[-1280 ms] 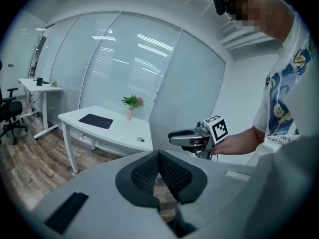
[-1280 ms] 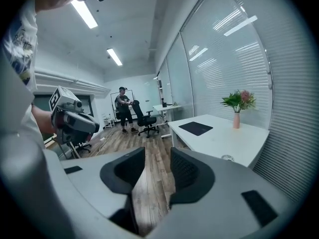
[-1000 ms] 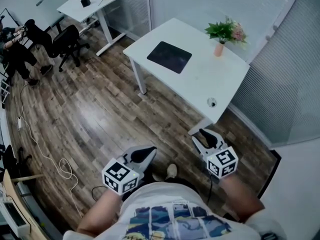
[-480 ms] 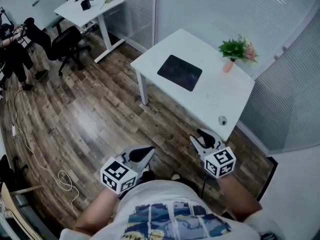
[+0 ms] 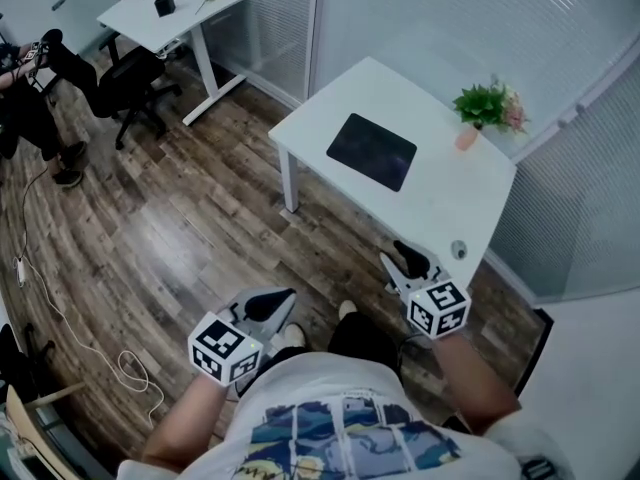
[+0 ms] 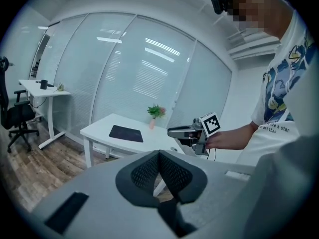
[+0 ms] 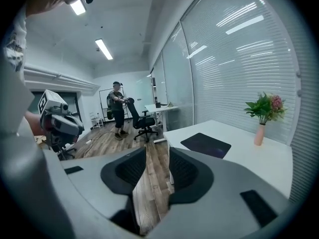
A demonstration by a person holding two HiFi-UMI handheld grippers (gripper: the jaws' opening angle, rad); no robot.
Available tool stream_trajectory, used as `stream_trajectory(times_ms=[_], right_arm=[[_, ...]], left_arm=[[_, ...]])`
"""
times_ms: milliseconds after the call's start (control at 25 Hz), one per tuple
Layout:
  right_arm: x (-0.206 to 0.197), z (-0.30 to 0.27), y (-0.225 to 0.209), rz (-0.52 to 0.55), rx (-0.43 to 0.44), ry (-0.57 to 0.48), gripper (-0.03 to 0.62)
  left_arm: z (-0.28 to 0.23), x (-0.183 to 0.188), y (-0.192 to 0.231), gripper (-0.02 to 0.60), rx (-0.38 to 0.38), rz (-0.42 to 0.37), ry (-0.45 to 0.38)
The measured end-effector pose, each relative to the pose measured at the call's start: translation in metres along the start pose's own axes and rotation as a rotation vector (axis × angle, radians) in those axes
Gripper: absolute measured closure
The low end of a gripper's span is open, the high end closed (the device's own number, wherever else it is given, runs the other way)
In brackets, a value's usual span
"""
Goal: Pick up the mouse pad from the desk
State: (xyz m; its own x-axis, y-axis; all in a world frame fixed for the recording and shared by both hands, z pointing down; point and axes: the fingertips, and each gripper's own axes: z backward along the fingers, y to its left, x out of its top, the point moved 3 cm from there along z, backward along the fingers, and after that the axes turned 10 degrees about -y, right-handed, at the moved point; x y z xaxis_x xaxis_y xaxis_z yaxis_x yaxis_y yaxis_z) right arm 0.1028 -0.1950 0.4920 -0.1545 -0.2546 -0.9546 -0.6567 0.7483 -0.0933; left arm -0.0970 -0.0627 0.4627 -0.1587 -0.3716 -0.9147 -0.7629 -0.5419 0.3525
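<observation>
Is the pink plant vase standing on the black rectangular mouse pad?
No, the pink vase stands on the white desk, apart from the black mouse pad.

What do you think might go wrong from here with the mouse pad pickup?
The mouse pad lies flat on the desk with nothing overhanging, so jaws may slide over it. The left gripper is shut and would need opening first. The potted plant stands near the pad; a careless reach might tip it.

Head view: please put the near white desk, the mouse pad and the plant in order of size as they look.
1. White desk, by far the largest.
2. Mouse pad, lying on it.
3. Plant, somewhat smaller than the pad.
</observation>
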Motion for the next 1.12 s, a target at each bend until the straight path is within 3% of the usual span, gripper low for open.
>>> stream_trajectory(times_ms=[240, 560, 1120], right_arm=[[-0.001, -0.049, -0.054, 0.026, 0.011, 0.034, 0.450], [-0.006, -0.112, -0.166, 0.064, 0.002, 0.088, 0.450], [-0.059, -0.196, -0.314, 0.054, -0.056, 0.231, 0.437]], left_arm=[[-0.032, 0.020, 0.034, 0.580, 0.047, 0.003, -0.025], [-0.103, 0.054, 0.071, 0.580, 0.105, 0.010, -0.035], [-0.186, 0.090, 0.118, 0.580, 0.181, 0.017, -0.007]])
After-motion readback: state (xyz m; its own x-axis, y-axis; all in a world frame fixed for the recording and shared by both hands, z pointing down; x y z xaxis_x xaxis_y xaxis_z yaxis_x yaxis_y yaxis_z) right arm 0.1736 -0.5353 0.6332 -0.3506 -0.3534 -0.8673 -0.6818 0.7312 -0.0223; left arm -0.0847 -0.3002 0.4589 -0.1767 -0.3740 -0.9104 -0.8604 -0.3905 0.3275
